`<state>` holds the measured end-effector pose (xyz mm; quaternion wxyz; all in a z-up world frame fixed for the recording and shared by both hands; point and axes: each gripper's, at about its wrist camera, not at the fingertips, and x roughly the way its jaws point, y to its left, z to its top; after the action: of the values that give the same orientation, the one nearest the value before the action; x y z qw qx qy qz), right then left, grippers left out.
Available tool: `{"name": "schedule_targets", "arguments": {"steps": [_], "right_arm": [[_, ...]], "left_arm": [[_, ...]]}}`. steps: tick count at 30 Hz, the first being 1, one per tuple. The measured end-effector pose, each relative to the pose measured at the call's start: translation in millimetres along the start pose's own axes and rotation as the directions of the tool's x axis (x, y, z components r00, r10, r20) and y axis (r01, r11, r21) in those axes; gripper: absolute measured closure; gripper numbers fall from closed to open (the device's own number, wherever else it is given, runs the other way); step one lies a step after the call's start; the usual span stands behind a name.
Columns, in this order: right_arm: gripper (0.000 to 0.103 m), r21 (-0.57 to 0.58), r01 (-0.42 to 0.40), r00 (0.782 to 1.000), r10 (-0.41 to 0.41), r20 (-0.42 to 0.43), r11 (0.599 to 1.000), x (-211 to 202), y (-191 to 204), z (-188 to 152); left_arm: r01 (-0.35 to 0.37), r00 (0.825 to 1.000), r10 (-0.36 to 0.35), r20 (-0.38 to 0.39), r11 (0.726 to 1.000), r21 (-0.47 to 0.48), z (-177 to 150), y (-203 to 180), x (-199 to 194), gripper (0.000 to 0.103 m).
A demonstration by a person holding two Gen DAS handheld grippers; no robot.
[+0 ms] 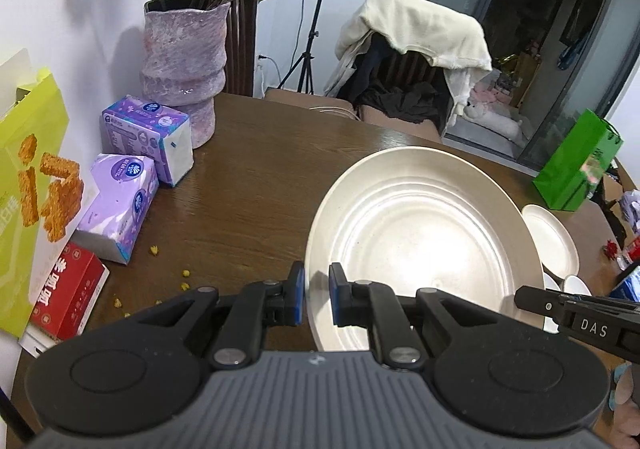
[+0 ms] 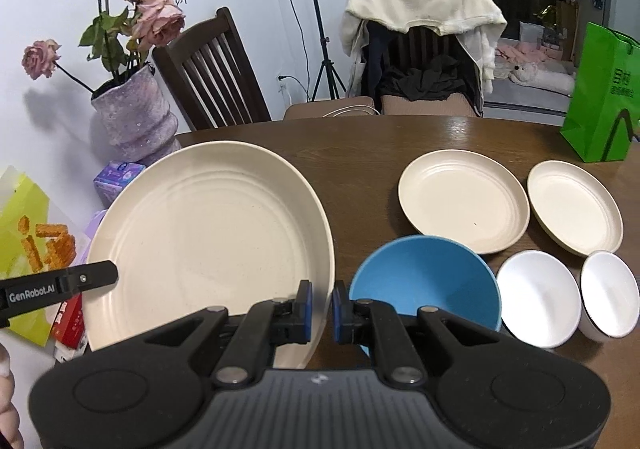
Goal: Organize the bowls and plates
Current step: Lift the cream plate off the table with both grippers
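Observation:
A large cream plate (image 1: 424, 233) (image 2: 208, 241) hangs above the brown table, held by its rim from two sides. My left gripper (image 1: 318, 289) is shut on its left rim, and my right gripper (image 2: 322, 309) is shut on its right rim. Each gripper's tip also shows in the other view, the right gripper (image 1: 520, 296) and the left gripper (image 2: 114, 273). To the right on the table stand a blue bowl (image 2: 428, 281), two smaller cream plates (image 2: 464, 201) (image 2: 576, 209) and two small white bowls (image 2: 538, 301) (image 2: 610, 293).
A purple vase (image 1: 180, 57) with pink roses, tissue packs (image 1: 148, 137), a yellow-green snack box (image 1: 28, 185) and a red box (image 1: 68, 297) crowd the table's left side. A green bag (image 2: 600, 97) stands far right. Chairs (image 2: 216, 73) line the far edge.

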<state>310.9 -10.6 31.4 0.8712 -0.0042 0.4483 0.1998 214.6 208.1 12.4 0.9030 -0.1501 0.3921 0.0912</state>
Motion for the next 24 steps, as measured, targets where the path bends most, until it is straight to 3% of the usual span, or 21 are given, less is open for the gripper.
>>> {"name": "schedule_targets", "arguments": {"steps": [24], "right_arm": [[0.093, 0.036, 0.060, 0.998, -0.061, 0.034, 0.998, -56, -22, -64]], "left_arm": [[0.049, 0.999, -0.049, -0.007, 0.995, 0.086, -48, -28, -30, 0.091]]}}
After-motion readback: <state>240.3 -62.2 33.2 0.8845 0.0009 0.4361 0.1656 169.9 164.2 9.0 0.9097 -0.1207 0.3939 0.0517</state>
